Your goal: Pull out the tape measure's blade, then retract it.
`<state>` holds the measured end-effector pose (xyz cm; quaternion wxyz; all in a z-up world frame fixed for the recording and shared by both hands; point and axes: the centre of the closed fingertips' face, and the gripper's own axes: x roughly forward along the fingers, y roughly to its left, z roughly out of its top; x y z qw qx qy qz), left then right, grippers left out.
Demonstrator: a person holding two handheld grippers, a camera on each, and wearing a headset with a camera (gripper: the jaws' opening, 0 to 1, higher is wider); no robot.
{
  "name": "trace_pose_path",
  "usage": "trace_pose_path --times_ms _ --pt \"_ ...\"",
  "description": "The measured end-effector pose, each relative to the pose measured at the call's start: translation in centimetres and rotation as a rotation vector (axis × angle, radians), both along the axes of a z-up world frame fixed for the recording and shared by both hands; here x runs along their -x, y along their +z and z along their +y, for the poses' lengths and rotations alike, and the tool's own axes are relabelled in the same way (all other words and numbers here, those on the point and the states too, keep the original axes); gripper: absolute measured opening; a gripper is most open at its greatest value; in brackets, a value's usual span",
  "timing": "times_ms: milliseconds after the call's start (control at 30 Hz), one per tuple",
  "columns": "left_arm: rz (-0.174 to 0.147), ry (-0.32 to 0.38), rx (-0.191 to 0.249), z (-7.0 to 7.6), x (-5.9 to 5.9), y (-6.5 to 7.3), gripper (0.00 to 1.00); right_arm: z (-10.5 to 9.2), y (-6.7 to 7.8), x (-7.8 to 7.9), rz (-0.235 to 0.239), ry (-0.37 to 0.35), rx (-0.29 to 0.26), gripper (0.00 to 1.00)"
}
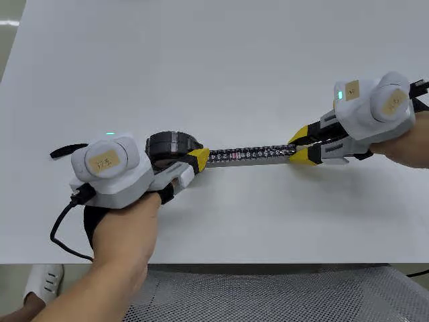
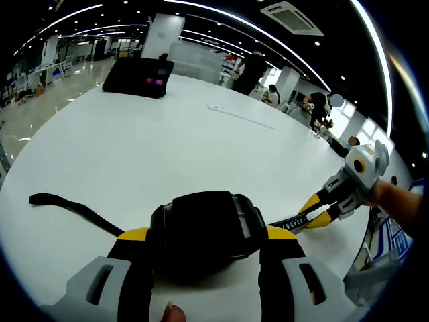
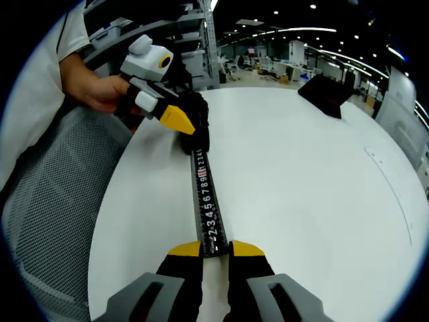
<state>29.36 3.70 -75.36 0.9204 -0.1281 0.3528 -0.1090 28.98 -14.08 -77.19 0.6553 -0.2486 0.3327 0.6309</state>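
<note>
The black tape measure case (image 1: pixel 171 146) sits on the white table (image 1: pixel 221 74), clamped between the yellow-tipped jaws of my left gripper (image 1: pixel 191 161). In the left gripper view the case (image 2: pixel 204 231) sits between the jaws. Its black numbered blade (image 1: pixel 248 154) stretches rightward, just above the tabletop, to my right gripper (image 1: pixel 301 145), which is shut on the blade's end. In the right gripper view the blade (image 3: pixel 204 208) runs from my right gripper (image 3: pixel 216 250) up to the case (image 3: pixel 194 127). A black wrist strap (image 2: pixel 74 208) trails left from the case.
A black box (image 2: pixel 137 76) lies at the table's far side. A mesh chair (image 1: pixel 268 295) stands against the near table edge. The left gripper's cable (image 1: pixel 64 231) hangs over the near edge. People stand in the background (image 2: pixel 251 67).
</note>
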Motion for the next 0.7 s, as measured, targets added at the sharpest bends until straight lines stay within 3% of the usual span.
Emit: trace_pose_path --times_ms 700 --pt "0.0 0.0 0.01 -0.1 0.0 0.0 0.59 3.5 0.2 0.3 0.035 0.004 -0.048 0.1"
